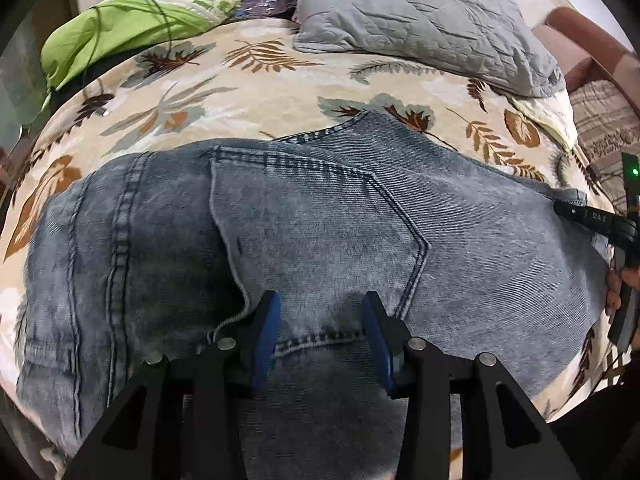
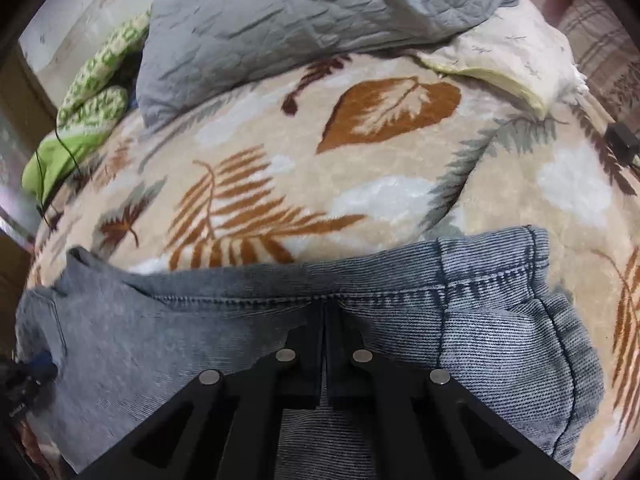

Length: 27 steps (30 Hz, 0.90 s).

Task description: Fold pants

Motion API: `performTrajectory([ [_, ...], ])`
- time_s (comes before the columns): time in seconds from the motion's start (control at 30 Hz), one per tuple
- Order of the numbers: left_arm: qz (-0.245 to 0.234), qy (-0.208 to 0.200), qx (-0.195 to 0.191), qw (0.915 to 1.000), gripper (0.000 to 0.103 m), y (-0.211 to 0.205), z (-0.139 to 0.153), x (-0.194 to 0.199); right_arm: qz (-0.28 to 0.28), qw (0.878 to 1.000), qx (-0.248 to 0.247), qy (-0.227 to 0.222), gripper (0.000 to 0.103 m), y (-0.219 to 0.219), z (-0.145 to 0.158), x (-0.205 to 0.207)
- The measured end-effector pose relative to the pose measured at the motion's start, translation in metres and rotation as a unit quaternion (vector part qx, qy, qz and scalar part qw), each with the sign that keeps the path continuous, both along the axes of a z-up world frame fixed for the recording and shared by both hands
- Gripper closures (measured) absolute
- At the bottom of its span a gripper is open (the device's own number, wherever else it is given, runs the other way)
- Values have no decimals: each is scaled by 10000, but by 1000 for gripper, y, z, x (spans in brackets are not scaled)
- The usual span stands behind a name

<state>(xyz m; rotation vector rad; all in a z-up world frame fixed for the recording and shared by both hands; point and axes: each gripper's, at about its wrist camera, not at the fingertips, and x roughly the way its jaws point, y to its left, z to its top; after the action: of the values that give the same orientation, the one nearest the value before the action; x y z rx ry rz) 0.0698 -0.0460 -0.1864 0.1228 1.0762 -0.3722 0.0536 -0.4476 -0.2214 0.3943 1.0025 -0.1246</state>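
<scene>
Denim: I see the faded blue jeans (image 1: 304, 240) lying flat on the beige leaf-patterned bed blanket (image 1: 256, 92).
Left claw (image 1: 320, 308): released, blue pads resting on the back pocket area.
Right claw (image 2: 323, 320): clenched on my jeans' edge seam.
Behind: grey quilted pillow (image 2: 304, 20).

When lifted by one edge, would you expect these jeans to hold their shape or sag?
Probably sag: the jeans already drape and wrinkle over the soft leaf-print blanket. Thick seams and the back pocket suggest fairly heavy cloth, so a single grip from the right gripper may let them droop.
</scene>
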Motion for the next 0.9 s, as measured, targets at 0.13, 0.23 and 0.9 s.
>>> performTrajectory([
  [0.13, -256, -292, -160, 9991, 59, 3, 16, -29, -53, 9970, 495, -594, 96, -8, 37, -44],
  [0.23, -608, -553, -339, 9960, 58, -9, 30, -49, -158, 9921, 670, -1044, 96, -17, 56, -79],
  [0.9, -1220, -532, -78, 9911, 46, -68, 25, -37, -907, 9588, 2241, -1489, 94, -56, 30, -196],
])
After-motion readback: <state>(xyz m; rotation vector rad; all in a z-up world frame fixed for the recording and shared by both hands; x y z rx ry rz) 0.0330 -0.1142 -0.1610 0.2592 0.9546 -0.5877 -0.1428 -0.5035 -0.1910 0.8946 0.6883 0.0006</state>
